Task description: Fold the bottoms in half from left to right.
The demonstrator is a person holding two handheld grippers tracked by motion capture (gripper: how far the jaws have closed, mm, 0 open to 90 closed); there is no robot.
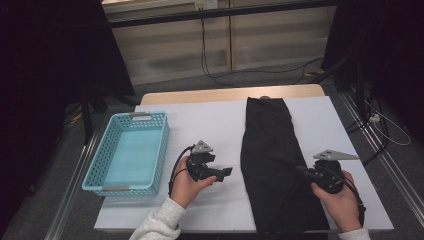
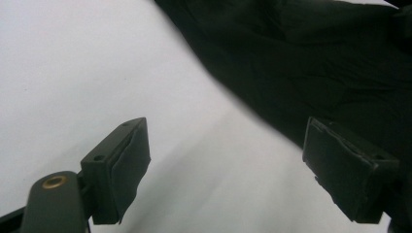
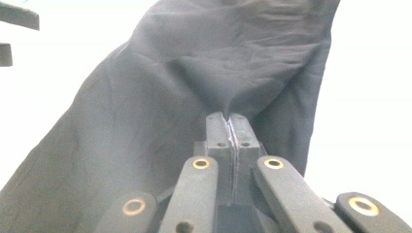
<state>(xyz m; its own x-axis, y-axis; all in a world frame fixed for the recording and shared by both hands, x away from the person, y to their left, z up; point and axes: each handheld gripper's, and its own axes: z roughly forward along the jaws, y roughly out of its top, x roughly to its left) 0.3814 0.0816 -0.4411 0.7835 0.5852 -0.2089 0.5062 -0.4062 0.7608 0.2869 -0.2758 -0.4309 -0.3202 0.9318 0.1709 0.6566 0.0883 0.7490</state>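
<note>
Where the white sheet (image 1: 210, 125) covers the wooden table (image 1: 225, 94), a long black garment (image 1: 272, 150) of soft, creased cloth lies as a strip running near to far, right of centre. The right gripper (image 3: 228, 124) has its jaws pressed together on a raised pinch of that fabric. The left gripper (image 2: 226, 170) stands wide with nothing between its jaws, just left of the cloth's edge. A turquoise perforated plastic basket (image 1: 161, 145) sits at the far left. Cables trail across grey floor beyond.

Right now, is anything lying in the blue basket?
No, the high view shows the basket with only its bare blue floor.
</note>
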